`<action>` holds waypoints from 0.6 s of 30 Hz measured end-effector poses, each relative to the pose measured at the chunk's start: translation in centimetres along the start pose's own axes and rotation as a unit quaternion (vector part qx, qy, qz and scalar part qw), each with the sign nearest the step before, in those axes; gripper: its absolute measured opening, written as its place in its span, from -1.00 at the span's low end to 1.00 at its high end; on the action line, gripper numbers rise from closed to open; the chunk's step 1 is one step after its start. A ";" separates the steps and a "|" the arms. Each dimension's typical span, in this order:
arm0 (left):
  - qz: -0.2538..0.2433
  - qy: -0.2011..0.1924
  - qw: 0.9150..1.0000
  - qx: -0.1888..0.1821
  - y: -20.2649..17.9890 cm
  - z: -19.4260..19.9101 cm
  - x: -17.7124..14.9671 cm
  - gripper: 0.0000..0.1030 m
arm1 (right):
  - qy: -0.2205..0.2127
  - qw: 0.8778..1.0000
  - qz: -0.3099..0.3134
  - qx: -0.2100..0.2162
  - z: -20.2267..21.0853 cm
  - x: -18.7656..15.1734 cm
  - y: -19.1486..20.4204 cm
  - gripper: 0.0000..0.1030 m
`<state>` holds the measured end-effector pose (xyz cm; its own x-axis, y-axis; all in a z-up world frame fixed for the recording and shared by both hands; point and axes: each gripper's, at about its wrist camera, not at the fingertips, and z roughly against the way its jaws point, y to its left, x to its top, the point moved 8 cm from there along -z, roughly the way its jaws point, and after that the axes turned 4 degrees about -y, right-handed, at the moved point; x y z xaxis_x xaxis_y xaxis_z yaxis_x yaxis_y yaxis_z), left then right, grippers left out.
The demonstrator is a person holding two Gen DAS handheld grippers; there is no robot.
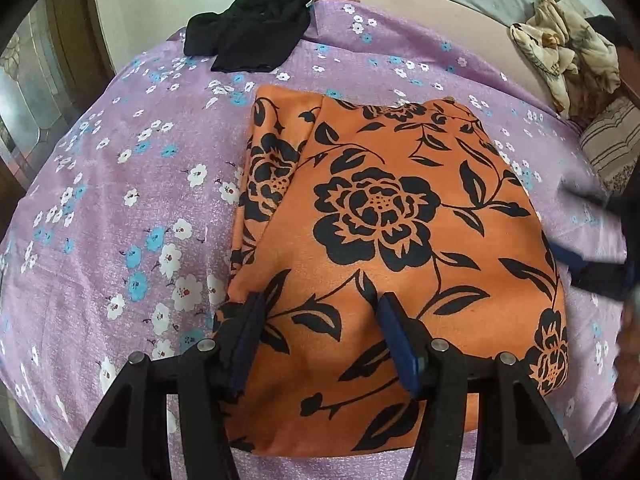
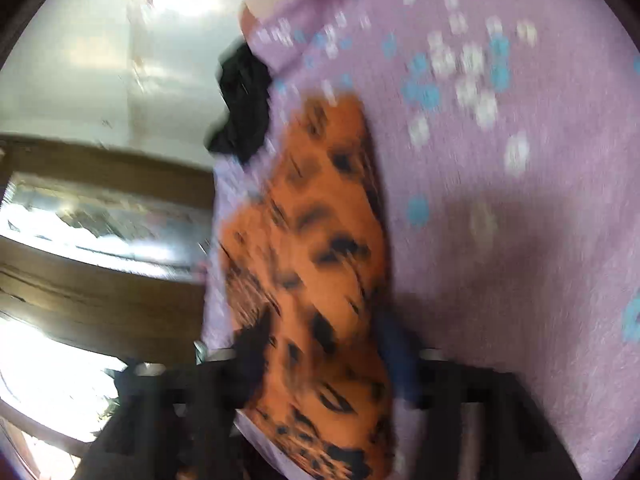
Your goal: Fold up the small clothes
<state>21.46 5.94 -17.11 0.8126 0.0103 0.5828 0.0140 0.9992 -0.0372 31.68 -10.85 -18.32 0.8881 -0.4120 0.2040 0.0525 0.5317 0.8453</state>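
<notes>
An orange garment with black flowers (image 1: 384,248) lies folded flat on the purple flowered bedsheet (image 1: 120,184). My left gripper (image 1: 320,312) is open over the garment's near edge, its blue pads apart, holding nothing. The right gripper (image 1: 592,268) shows blurred at the garment's right edge in the left wrist view. The right wrist view is motion-blurred: the orange garment (image 2: 320,248) runs between the right gripper's (image 2: 324,344) spread fingers, which look open around its edge.
A black garment (image 1: 248,28) lies at the far edge of the sheet and also shows in the right wrist view (image 2: 244,112). A crumpled beige cloth (image 1: 568,52) and a striped pillow (image 1: 612,144) sit far right. A wooden window frame (image 2: 100,280) is left.
</notes>
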 end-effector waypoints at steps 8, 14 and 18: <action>0.006 0.001 1.000 0.000 0.0 -0.1 0.0 0.18 | 0.040 0.999 -0.028 -0.023 -5.0 3.6 -0.6 -0.31; 0.002 -0.001 1.000 -0.002 0.0 0.0 0.0 0.18 | 0.020 0.997 0.001 -0.078 -4.7 3.1 -1.0 -0.20; 0.002 -0.002 1.000 -0.003 0.1 -0.1 0.1 0.18 | -0.025 0.992 0.062 -0.106 -1.9 3.4 2.5 -0.04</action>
<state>21.58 6.00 -17.15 0.8106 0.0143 0.5854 0.0147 0.9989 -0.0448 35.70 -9.54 -16.41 0.8705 -0.3666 0.3285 0.0437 0.7222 0.6903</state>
